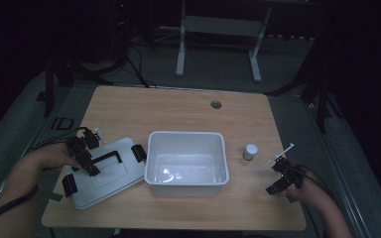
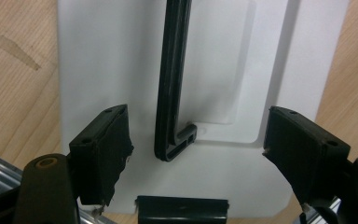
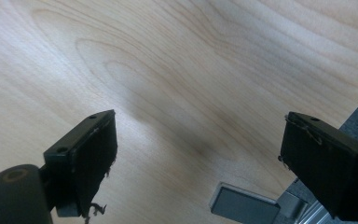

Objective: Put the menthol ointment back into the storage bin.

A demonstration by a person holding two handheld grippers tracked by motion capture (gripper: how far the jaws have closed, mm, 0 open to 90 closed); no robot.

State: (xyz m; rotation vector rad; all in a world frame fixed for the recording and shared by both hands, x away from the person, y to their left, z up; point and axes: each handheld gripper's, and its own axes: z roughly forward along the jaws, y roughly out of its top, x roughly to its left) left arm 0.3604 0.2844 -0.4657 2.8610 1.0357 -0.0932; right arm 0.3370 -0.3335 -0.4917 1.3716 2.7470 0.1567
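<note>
A white lid [image 1: 106,173] with a black handle [image 1: 106,156] and black end clips lies flat on the table, left of an open white tub [image 1: 187,162]. My left gripper [image 1: 85,158] hovers over the lid's left part, open. In the left gripper view the lid [image 2: 214,60] lies below the jaws, and the handle's end [image 2: 175,140] sits between them, untouched. My right gripper [image 1: 281,177] is open near the table's right front edge, over bare wood [image 3: 168,84]. A small white jar [image 1: 250,151] stands between the tub and the right gripper.
The wooden table [image 1: 188,109] has a round cable hole [image 1: 216,104] at the back. A metal bracket [image 3: 244,204] sits at the table's edge below the right gripper. Desk legs [image 1: 180,54] stand on the floor behind the table.
</note>
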